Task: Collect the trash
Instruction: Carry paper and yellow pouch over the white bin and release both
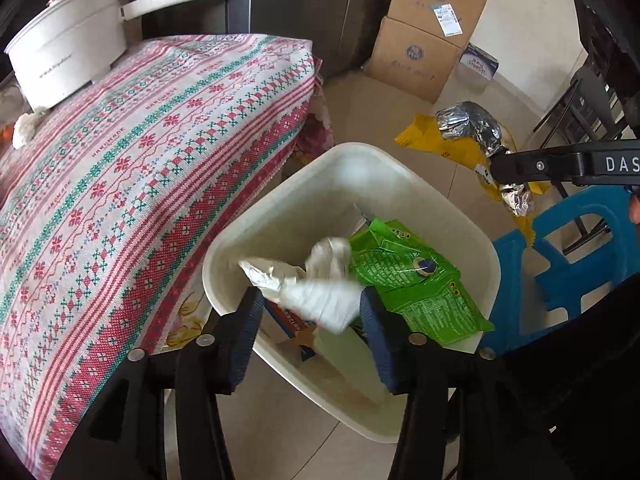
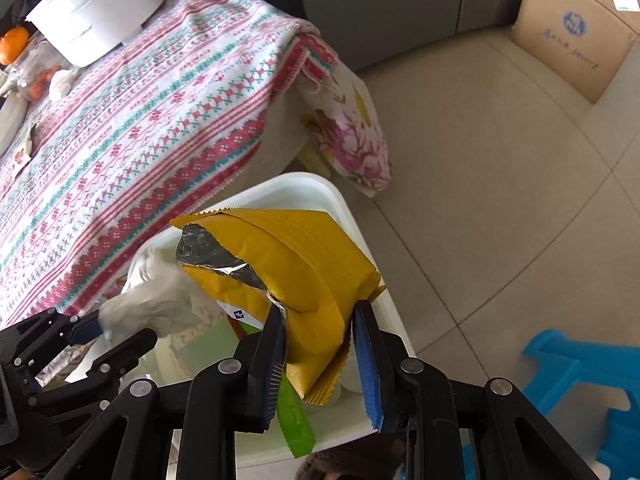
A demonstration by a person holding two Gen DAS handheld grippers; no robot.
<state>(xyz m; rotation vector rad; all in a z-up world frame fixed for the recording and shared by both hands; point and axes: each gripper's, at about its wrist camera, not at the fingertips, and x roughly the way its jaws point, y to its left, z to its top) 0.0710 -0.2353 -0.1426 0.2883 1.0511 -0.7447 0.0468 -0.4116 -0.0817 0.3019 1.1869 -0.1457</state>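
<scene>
A cream waste bin (image 1: 360, 152) stands on the floor beside the table, with green packets (image 1: 412, 280) and other wrappers inside. My left gripper (image 1: 311, 294) hangs over the bin with its jaws apart. A crumpled white tissue (image 1: 320, 300), blurred, sits loosely between the tips. In the right wrist view the tissue (image 2: 148, 304) lies at the left gripper (image 2: 120, 330). My right gripper (image 2: 318, 308) is shut on a yellow snack wrapper (image 2: 304, 264) with a foil lining, held above the bin's rim (image 2: 304, 184). The left wrist view shows the right gripper (image 1: 496, 168) and the wrapper (image 1: 448, 144) to the right of the bin.
A table with a red and green patterned cloth (image 1: 140, 160) runs along the bin's left, with a white pot (image 1: 68, 52) on it. Cardboard boxes (image 1: 424, 40) stand at the back. A blue plastic stool (image 1: 580, 256) is right of the bin on the tile floor.
</scene>
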